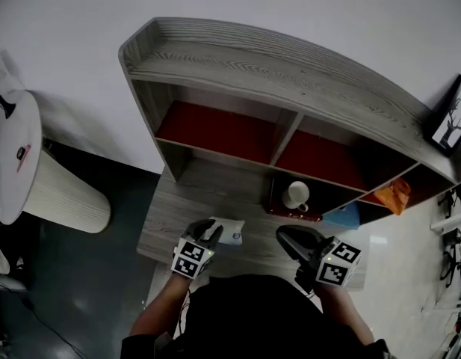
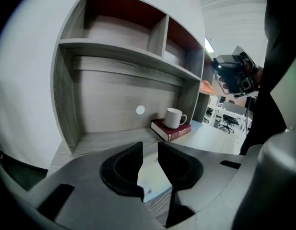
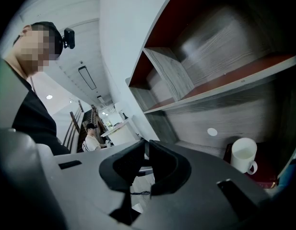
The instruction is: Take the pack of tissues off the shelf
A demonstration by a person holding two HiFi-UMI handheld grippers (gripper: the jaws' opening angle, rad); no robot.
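- One pack of tissues (image 1: pixel 230 231), pale with a bluish print, flat on the grey wood desktop (image 1: pixel 178 212) near its front edge, out in front of the shelf (image 1: pixel 252 62).
- Directly over it, left gripper (image 1: pixel 210 232): jaws parted by a narrow gap, pads not pressing on anything, the pack (image 2: pixel 154 178) showing through that gap in the left gripper view.
- Near the pack on its right, right gripper (image 1: pixel 288 238): jaws drawn together, nothing between them, above the desktop.
- Further back, white mug (image 1: pixel 296 195) upright on a dark red book (image 1: pixel 294 214), both in the low recess under the shelf boards.
- Above that recess, two red-backed compartments (image 1: pixel 215 132), split by an upright divider.
- Towards the right end of the shelf, orange item (image 1: pixel 394 195) in one compartment and blue item (image 1: pixel 344 217) lower down; both too small to identify.
- Framed picture (image 1: pixel 453 122) against the wall at far right; round white table (image 1: pixel 12 152) at far left.
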